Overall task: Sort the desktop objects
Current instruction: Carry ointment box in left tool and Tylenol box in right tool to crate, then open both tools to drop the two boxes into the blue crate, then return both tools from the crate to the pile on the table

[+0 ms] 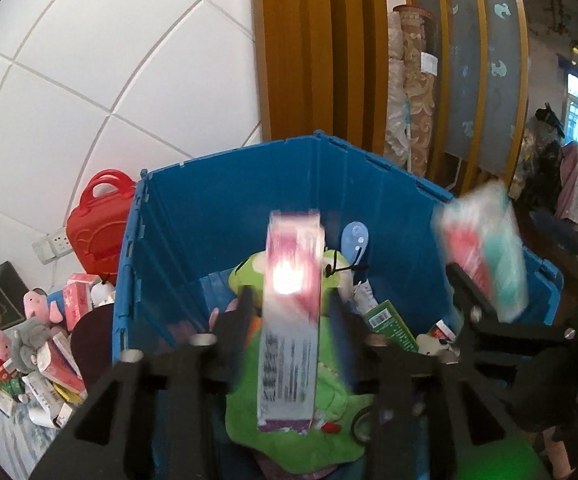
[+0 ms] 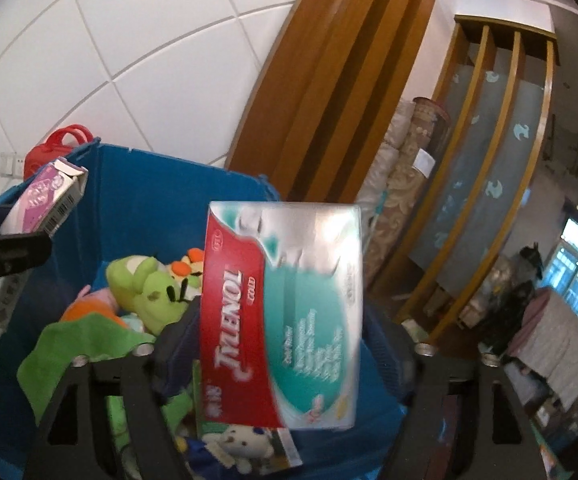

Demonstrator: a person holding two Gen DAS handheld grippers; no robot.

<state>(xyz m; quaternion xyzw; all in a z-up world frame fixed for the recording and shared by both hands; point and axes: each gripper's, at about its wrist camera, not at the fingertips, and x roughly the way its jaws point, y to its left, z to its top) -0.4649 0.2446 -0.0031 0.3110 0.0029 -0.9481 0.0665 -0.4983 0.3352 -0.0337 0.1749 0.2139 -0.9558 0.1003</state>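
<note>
Blue crate (image 1: 217, 216): the biggest thing here, open-topped, and both grippers point down into it. It is already part full of soft toys and cartons.

Green plush toy (image 1: 289, 432): lies across the crate's contents under the left gripper, black stitched eyes facing up. An orange-and-white plush (image 2: 189, 264) is tucked just behind it.

Red carry case (image 1: 101, 228): stands outside the crate against its left wall, handles up.

Tylenol Cold box (image 2: 281, 320): red, teal and silver, held flat side to the camera over the crate's right half. It is motion-blurred.

Pink-and-purple carton (image 1: 289, 320): long and narrow, standing end-up over the green plush, blurred, with a glare spot on its face.

Right gripper (image 2: 281, 332): fingers spread wide, with the Tylenol Cold box between them. The box edges run close to the pads and no clear squeeze shows.

Left gripper (image 1: 291, 300): fingers spread, with the pink-and-purple carton between them. Green plush shows in the gap on either side of it, so the pads are off the carton.

Unsorted pile (image 1: 45, 356): small cartons, tubes and pig plushies heaped on the table left of the crate.

Green carton (image 1: 393, 324): lies tilted inside the crate on the right, barcode end up.

Small white plush (image 2: 241, 444): in the crate, below the Tylenol Cold box.
</note>
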